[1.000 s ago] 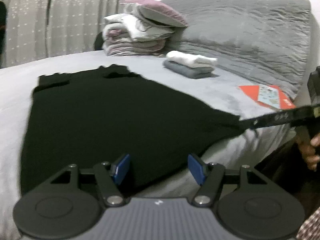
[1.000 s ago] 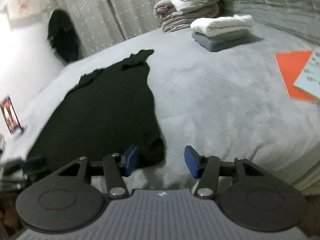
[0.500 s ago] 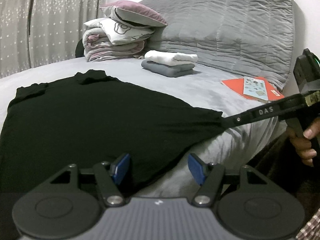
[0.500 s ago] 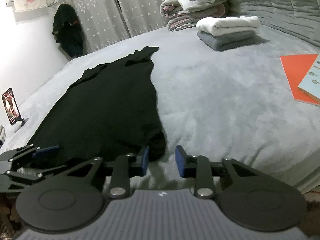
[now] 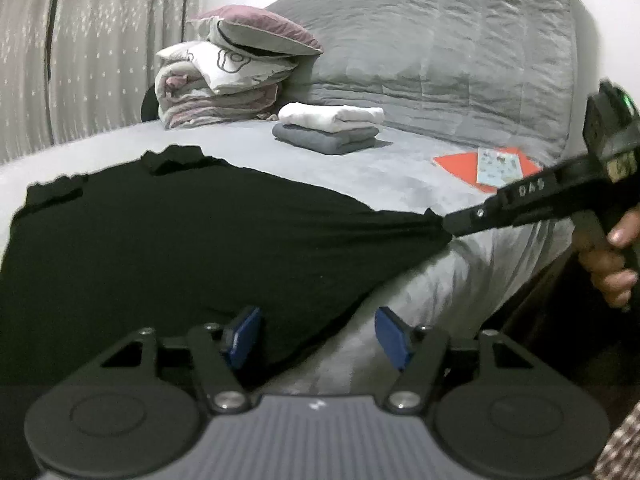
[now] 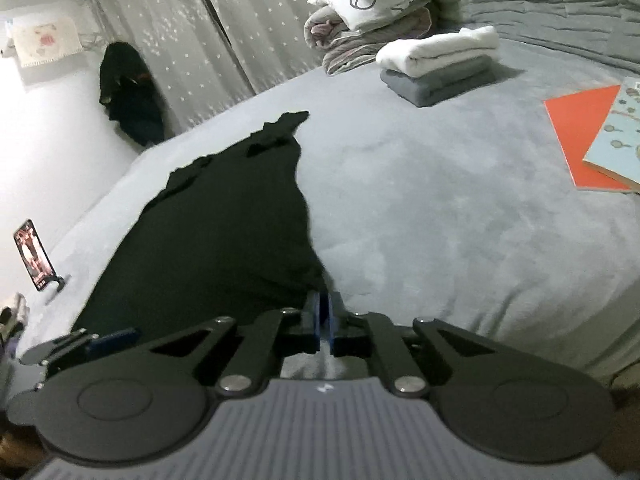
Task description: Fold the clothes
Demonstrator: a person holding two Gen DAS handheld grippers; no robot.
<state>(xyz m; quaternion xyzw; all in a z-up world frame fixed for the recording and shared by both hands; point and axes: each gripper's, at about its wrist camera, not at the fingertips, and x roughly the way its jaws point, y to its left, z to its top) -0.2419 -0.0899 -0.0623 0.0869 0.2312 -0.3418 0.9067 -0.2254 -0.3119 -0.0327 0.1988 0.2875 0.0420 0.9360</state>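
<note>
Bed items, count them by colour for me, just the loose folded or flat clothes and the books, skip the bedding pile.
Black: 1, the shirt
White: 1, folded cloth
Grey: 1, folded cloth
Orange: 1, book
Light blue: 1, book
Total: 5

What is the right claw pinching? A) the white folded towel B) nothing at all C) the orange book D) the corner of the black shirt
D: the right claw has its blue pads pressed together on a corner of the black shirt, and the left wrist view shows the cloth pulled out toward it, while the left claw is open.
</note>
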